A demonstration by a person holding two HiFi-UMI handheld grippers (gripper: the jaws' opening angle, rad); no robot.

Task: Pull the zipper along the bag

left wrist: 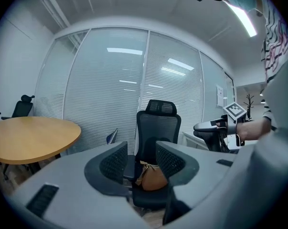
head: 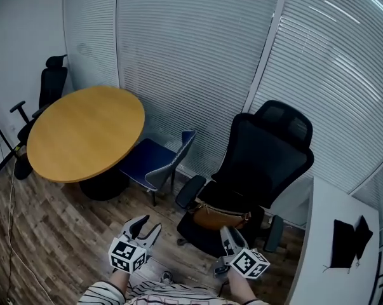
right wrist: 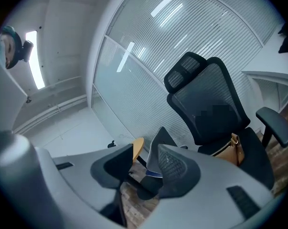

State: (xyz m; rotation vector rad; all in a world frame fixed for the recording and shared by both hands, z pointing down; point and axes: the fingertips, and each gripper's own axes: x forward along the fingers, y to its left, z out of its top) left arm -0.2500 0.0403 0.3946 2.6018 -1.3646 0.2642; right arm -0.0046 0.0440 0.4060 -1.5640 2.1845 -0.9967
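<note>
Left tool [head: 147, 227] spread, empty, right tool [head: 232, 237] spread, empty, brown bag [head: 216, 216] on chair [head: 267, 151]

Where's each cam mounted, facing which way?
Head view: on head, steeply down at black chair holding brown bag; left gripper, right gripper, sleeves show.
Left gripper view: on left gripper, facing brown bag; own open jaws, right gripper show.
Right gripper view: on right gripper, toward blue chair; own open jaws show.
Shared: all see black chair, brown bag.

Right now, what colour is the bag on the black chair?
The bag is tan brown, best seen in the left gripper view.
</note>
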